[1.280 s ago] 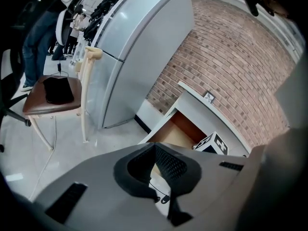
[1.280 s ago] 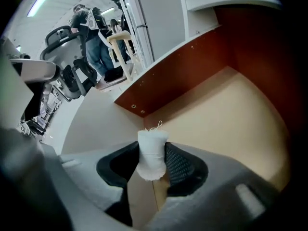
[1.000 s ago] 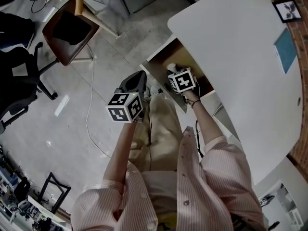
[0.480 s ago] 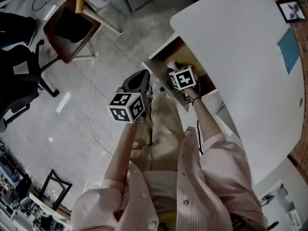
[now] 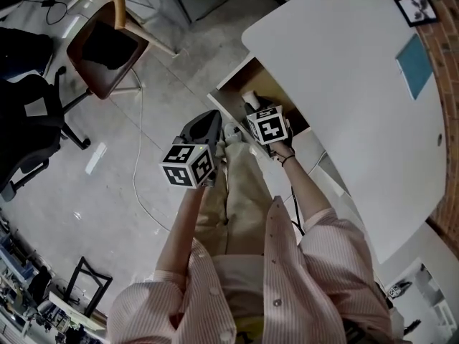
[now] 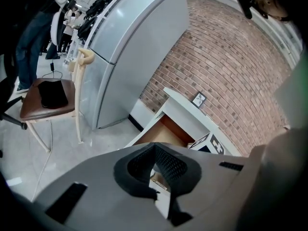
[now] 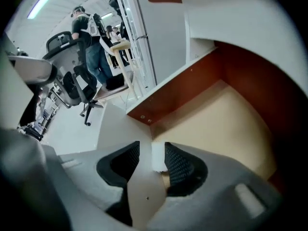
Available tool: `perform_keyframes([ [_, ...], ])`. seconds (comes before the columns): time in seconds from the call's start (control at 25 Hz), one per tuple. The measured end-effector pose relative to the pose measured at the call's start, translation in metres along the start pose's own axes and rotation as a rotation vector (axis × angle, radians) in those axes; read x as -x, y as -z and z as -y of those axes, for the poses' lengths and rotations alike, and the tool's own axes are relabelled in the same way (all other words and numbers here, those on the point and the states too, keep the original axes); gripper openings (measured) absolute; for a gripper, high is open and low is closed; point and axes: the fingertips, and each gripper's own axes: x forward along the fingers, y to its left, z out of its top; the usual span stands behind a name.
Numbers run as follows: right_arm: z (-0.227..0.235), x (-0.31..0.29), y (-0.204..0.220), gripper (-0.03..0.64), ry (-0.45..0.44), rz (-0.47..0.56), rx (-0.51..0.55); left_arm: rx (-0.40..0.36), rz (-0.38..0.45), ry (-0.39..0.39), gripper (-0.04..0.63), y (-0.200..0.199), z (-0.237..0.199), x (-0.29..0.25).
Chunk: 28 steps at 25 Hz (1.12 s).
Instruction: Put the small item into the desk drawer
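Note:
The white desk point(image 5: 344, 84) has its drawer point(image 5: 267, 84) pulled open, showing a tan floor point(image 7: 216, 114) and reddish-brown walls. My right gripper point(image 5: 252, 106) hangs over the drawer's front part. Its jaws point(image 7: 151, 153) are closed on a small pale item point(image 7: 158, 155), which shows as a whitish bit point(image 5: 249, 97) ahead of the marker cube. My left gripper point(image 5: 210, 119) is held out over the floor, left of the drawer and apart from it. Its tips point(image 6: 155, 150) meet with nothing between them. The drawer point(image 6: 163, 131) also shows beyond them.
A wooden chair with a brown seat point(image 5: 104, 49) and a black office chair point(image 5: 29, 113) stand on the floor at left, with a cable point(image 5: 136, 156) trailing between. A picture frame point(image 5: 414, 7) and a teal book point(image 5: 416, 67) lie on the desk. A grey cabinet point(image 6: 130, 52) stands against the brick wall.
The right gripper has stayed over the open drawer with the item, shifting only slightly. The left gripper has hardly moved. The head camera has drifted a little.

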Motion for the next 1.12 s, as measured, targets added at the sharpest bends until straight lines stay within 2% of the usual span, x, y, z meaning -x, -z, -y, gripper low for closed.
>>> perform_keyframes([
  [0.12,-0.011,0.026,-0.012,0.157,-0.015,0.061,-0.023,-0.013,0.0,0.01,-0.002,-0.007,0.012,0.011],
  [0.32,-0.021,0.066,-0.024,0.087,-0.026,0.138,-0.024,-0.036,0.025,0.026,-0.002,-0.023,0.03,0.033],
  [0.6,-0.034,0.127,-0.059,0.014,-0.046,0.302,-0.064,-0.085,0.107,0.046,-0.002,-0.059,0.049,0.057],
  [0.84,-0.043,0.184,-0.081,0.008,-0.097,0.43,-0.114,-0.15,0.144,0.099,-0.002,-0.084,0.081,0.079],
  [1.12,-0.045,0.241,-0.114,0.008,-0.11,0.562,-0.077,-0.239,0.237,0.127,-0.002,-0.125,0.106,0.106],
])
